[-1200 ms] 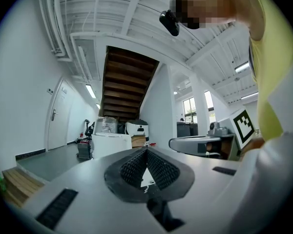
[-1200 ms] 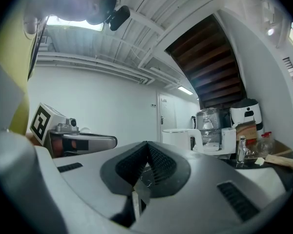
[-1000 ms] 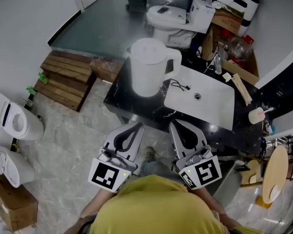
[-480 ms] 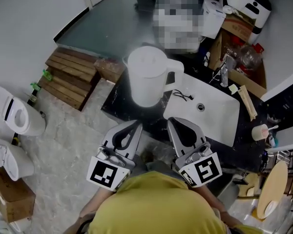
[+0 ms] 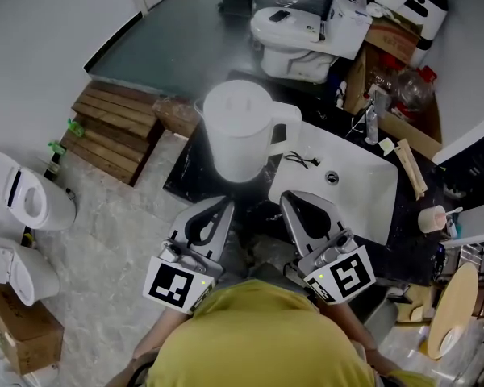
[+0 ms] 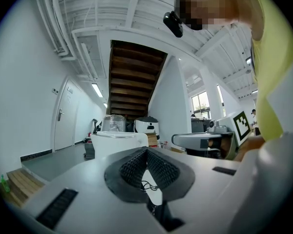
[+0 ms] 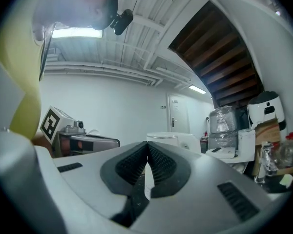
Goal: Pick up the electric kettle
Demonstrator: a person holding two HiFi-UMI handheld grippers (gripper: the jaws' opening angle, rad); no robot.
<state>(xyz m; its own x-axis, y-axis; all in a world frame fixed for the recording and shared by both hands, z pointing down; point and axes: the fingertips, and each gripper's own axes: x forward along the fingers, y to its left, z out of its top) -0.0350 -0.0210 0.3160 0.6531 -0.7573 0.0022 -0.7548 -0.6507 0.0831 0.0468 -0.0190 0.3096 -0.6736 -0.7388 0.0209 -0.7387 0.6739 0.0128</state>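
Both pressed together, empty: left tool (image 5: 224,208), right tool (image 5: 288,199). We'd spread the right before reaching the white plastic electric kettle (image 5: 235,131) by its handle (image 5: 288,121), centre frame.

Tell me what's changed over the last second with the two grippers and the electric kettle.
The left gripper and right gripper both moved forward toward the white electric kettle, narrowing the gap. Nothing was grasped or released. Unchanged: both grippers shut and empty, kettle upright on the black countertop beside the white sink.
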